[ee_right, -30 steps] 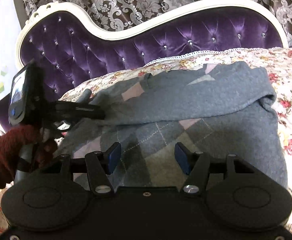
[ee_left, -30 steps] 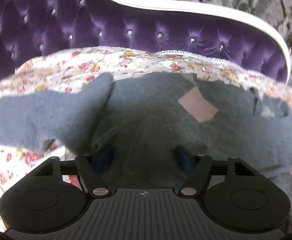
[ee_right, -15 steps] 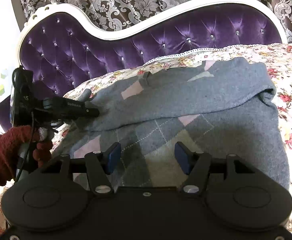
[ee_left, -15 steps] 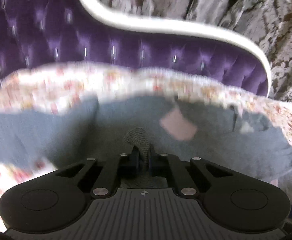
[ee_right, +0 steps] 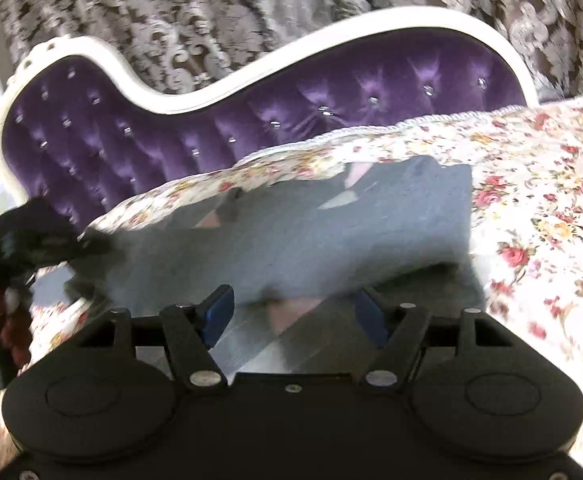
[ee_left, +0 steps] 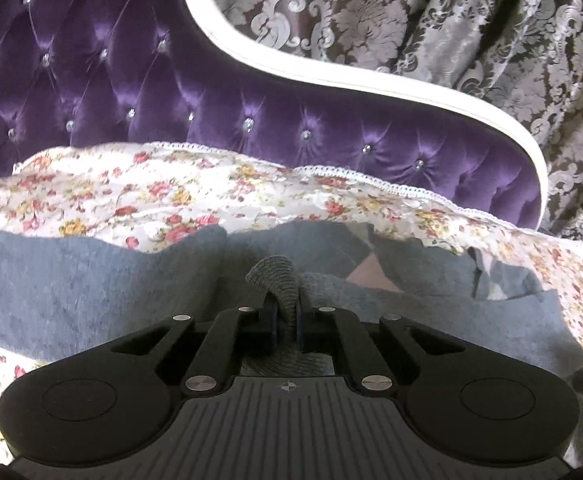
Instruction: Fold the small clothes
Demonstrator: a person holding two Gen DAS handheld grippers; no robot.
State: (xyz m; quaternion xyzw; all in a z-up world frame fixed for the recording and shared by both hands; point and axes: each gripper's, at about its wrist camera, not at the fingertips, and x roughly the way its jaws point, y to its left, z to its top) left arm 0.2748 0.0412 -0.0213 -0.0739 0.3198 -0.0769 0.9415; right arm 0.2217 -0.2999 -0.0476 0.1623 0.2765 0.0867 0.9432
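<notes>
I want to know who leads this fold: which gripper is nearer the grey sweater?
Left. The left gripper is shut on a pinch of the grey sweater; the right gripper hangs open above its argyle part, jaws just opening.

Your sweater (ee_left: pixel 91 292) lies spread on the bedspread (ee_left: pixel 171 192), which covers the seat in front of the sofa back (ee_left: pixel 251 112); behind that back hangs the curtain (ee_left: pixel 451 40). In the left wrist view, your left gripper (ee_left: pixel 287 320) sits over the sweater's near part with a raised fold of it between its pads. In the right wrist view, your right gripper (ee_right: pixel 295 312) hangs above the sweater's near edge, bedspread to its right, your left gripper far left.
</notes>
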